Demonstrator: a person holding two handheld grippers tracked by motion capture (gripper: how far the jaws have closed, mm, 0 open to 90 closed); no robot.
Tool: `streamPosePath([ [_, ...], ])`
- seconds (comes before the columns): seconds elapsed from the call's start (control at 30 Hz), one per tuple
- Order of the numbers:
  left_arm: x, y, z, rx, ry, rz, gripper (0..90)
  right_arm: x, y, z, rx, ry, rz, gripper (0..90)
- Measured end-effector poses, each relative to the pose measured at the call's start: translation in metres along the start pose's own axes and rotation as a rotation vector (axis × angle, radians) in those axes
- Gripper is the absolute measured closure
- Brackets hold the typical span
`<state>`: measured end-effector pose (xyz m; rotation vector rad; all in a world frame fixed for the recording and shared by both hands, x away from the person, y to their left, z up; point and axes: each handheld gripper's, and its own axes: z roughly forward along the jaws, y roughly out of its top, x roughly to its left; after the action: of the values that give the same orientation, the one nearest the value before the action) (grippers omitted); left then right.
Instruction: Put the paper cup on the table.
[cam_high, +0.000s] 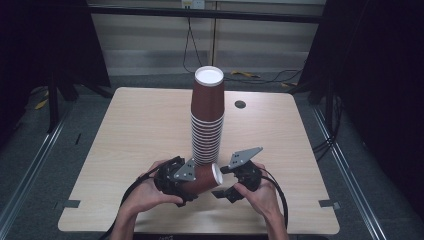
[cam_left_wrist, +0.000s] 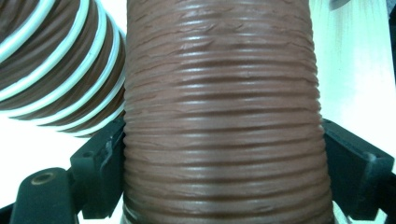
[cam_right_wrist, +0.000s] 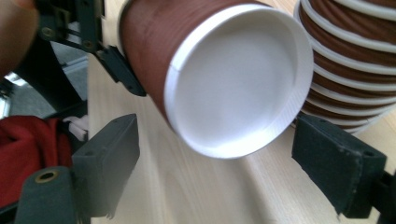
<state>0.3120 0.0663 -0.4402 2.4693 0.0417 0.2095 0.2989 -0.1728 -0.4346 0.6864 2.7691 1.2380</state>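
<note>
High view: a person's two hands, entering from the near edge of the light wooden table (cam_high: 130, 130), each carry a gripper; the left gripper (cam_high: 192, 182) holds a single brown ribbed paper cup (cam_high: 202, 179) on its side, white base turned toward the right gripper (cam_high: 226, 182), just in front of the foot of a tall stack of inverted cups (cam_high: 207, 120) standing upright near the table's middle. Left gripper view: the cup (cam_left_wrist: 224, 121) runs up between the two black jaws, which are drawn in to the cup's width and press on its ribbed wall from either side; the stack (cam_left_wrist: 56, 70) lies just beside it at upper left. Right gripper view: the jaws stand wide apart, with nothing clamped; the cup's white recessed base (cam_right_wrist: 238, 79) faces the camera above and between them, clear of both pads; the stack (cam_right_wrist: 350, 56) is at right, just beside the cup; the left gripper (cam_right_wrist: 116, 65) shows clasping the cup's wall farther back.
</note>
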Motion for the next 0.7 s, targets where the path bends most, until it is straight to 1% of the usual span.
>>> streamPosePath([
  [0.07,0.0,0.0,0.0,0.002,0.0,0.004,13.8,0.0,0.001,0.001,0.008,0.011,-0.003,16.0],
  [0.13,-0.001,0.001,0.001,0.009,0.005,0.01,13.9,0.0,0.002,0.002,0.024,0.003,-0.01,16.2],
  [0.17,-0.002,0.001,0.001,0.009,0.007,0.009,13.8,0.0,0.003,0.003,0.035,0.008,-0.015,16.3],
  [0.2,-0.002,0.001,0.001,0.017,0.004,0.016,13.8,0.0,0.004,0.003,0.039,0.017,-0.024,16.3],
  [0.23,-0.003,0.001,0.002,0.014,0.002,0.016,13.9,0.0,0.005,0.004,0.045,0.017,-0.028,16.3],
  [0.3,-0.004,0.002,0.002,0.034,-0.002,0.026,13.9,0.0,0.008,0.005,0.061,0.025,-0.045,16.3],
  [0.43,-0.005,0.003,0.002,0.047,0.001,0.029,13.9,0.001,0.011,0.007,0.092,0.027,-0.053,16.1],
  [0.47,-0.005,0.003,0.002,0.055,0.001,0.035,13.9,0.001,0.011,0.007,0.095,0.033,-0.055,16.1],
  [0.53,-0.006,0.004,0.002,0.054,0.004,0.034,13.9,0.0,0.011,0.008,0.096,0.037,-0.056,16.1],
  [0.57,-0.006,0.004,0.002,0.052,0.001,0.036,13.9,0.0,0.011,0.007,0.103,0.037,-0.045,16.2],
  [0.6,-0.007,0.005,0.002,0.055,0.001,0.04,13.9,-0.001,0.011,0.007,0.097,0.037,-0.054,16.3],
  [0.63,-0.007,0.005,0.003,0.056,0.004,0.044,14.0,-0.001,0.011,0.007,0.096,0.038,-0.054,16.3],
  [0.67,-0.007,0.006,0.003,0.065,-0.001,0.052,14.0,-0.001,0.011,0.007,0.099,0.042,-0.055,16.3],
  [0.7,-0.009,0.006,0.004,0.049,0.002,0.031,14.0,-0.001,0.011,0.006,0.098,0.046,-0.051,16.1],
])
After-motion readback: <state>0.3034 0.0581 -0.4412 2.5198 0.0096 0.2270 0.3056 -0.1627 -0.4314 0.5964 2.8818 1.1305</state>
